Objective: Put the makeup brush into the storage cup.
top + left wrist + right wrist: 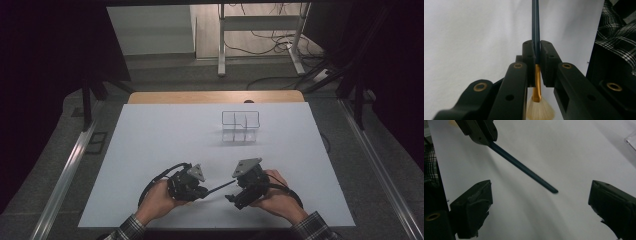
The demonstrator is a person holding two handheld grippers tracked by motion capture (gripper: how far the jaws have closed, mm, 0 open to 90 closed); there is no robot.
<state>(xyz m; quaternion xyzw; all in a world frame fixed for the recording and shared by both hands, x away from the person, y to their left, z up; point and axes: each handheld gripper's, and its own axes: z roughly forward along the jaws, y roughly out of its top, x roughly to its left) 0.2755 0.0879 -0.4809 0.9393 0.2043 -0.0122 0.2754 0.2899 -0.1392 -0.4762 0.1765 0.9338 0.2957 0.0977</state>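
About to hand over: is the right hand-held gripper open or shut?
Open: right hand-held gripper jaws stand wide apart, brush handle tip between them, untouched.

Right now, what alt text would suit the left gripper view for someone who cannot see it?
Black tongs clamp a paintbrush by its dark handle, its gold ferrule and pale fanned bristles near the camera. Behind lies a white table; a plaid sleeve shows at right.

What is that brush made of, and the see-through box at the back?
The brush has a thin dark blue handle with a smooth sheen, maybe painted wood or plastic. Its gold collar shines like metal, and its pale bristles fan out, soft like hair. The box looks like clear plastic, since the white table shows through its walls.
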